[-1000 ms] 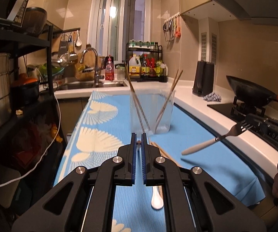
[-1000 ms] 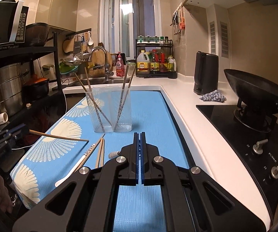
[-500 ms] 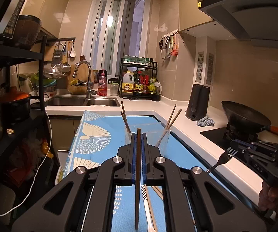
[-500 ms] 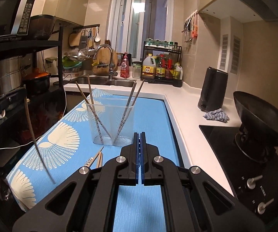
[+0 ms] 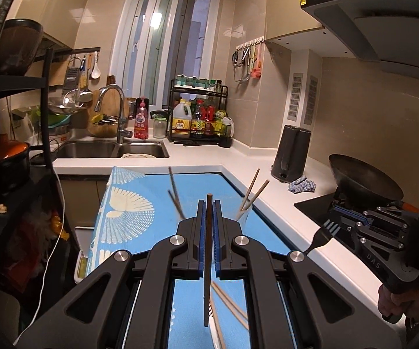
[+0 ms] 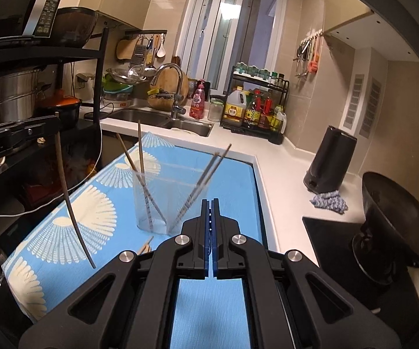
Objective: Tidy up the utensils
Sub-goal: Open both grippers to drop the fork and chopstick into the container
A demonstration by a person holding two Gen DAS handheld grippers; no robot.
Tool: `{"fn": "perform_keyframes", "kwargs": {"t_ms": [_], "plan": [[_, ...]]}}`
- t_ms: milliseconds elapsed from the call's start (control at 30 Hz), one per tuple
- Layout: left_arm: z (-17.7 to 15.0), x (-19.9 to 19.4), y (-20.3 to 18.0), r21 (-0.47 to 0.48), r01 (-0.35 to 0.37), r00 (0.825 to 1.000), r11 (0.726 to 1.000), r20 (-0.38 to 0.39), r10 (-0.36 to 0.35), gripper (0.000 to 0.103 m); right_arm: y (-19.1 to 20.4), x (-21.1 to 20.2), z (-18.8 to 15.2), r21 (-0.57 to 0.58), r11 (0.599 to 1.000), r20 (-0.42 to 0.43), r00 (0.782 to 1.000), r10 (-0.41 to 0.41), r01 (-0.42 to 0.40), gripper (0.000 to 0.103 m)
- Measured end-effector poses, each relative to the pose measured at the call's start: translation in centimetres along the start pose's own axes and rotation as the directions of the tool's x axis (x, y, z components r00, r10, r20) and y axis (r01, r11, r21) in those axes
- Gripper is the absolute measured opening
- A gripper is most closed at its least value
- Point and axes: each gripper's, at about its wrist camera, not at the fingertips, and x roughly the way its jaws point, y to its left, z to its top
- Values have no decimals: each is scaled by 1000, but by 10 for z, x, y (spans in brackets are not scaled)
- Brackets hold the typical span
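Right wrist view shows your left tool (image 6: 55, 129) clamped on a thin brown wooden chopstick (image 6: 69, 200) hanging near-vertical, left of the clear plastic cup (image 6: 165, 200) on the blue-clothed worktop (image 6: 232, 180); your right tool (image 5: 342, 223) pinches a dark fork (image 5: 321, 237).

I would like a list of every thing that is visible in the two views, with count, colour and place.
clear container: one, transparent, on the blue cloth
chopsticks in container: four, brown, leaning outward
loose chopsticks: about two, brown, on the cloth
held chopstick: one, dark brown, hanging upright
fork: one, dark, in the air
wok: one, black, on the stove
kettle: one, black, on the counter
rag: one, blue-grey, beside the kettle
left hand-held gripper: black, shut on the held chopstick
right hand-held gripper: black, shut on the fork
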Motion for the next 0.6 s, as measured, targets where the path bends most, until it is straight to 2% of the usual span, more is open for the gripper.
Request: {"fn": "perform_keyframes", "kwargs": {"t_ms": [133, 333, 467, 600], "plan": [[36, 10, -4, 22, 19, 1000, 1000, 20, -19, 4, -3, 6, 44, -17, 1000, 44, 999, 8, -7, 1], [91, 40, -4, 24, 36, 997, 999, 72, -38, 4, -1, 21, 106, -74, 997, 127, 992, -23, 33, 1], [113, 55, -7, 34, 27, 990, 999, 136, -32, 4, -1, 42, 126, -77, 996, 138, 990, -31, 42, 1], [117, 82, -4, 38, 9, 991, 999, 134, -14, 4, 3, 75, 126, -85, 995, 102, 994, -36, 45, 1]]}}
